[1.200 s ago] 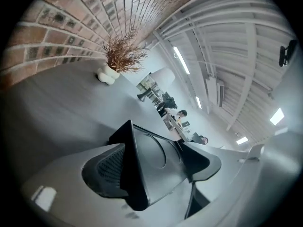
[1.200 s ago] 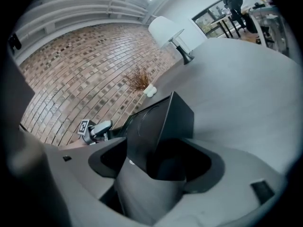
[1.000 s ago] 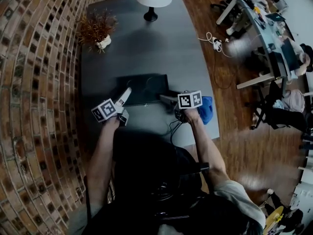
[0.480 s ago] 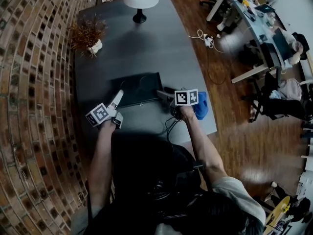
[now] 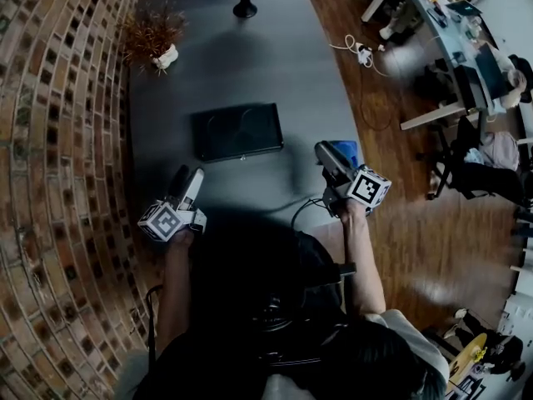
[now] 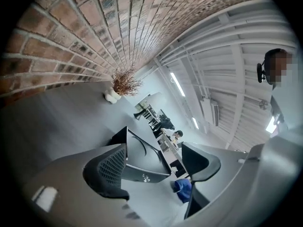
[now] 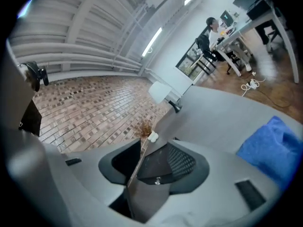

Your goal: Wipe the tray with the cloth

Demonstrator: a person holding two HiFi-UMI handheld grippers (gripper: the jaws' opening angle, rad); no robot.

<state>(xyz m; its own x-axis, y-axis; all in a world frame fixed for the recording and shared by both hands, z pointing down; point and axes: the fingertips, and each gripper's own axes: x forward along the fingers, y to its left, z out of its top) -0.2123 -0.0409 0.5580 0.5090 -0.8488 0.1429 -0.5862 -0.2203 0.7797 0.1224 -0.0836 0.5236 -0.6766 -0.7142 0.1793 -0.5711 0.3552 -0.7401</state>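
The dark rectangular tray [image 5: 237,132] lies flat on the grey table [image 5: 250,52], with nothing on it. My left gripper [image 5: 185,177] hovers near the table's front left, short of the tray, open and empty; its jaws have just closed a little. Between them I see the tray [image 6: 142,162] and the blue cloth [image 6: 182,189]. My right gripper [image 5: 323,150] hangs at the table's right edge, above the blue cloth [image 5: 350,150], which it partly hides. Its jaws [image 7: 144,171] have just been closing to a narrow gap with nothing in it. The cloth [image 7: 277,148] lies to their right.
A brick wall [image 5: 58,140] runs along the table's left side. A dried plant in a white pot [image 5: 156,42] and a lamp [image 5: 245,7] stand at the far end. A cable [image 5: 304,211] hangs off the front edge. Office desks and seated people [image 5: 466,48] lie beyond, to the right.
Both grippers have pulled back from the tray's near edge towards me. The right one swung right and up over the cloth, its jaws narrower. The left one moved left.
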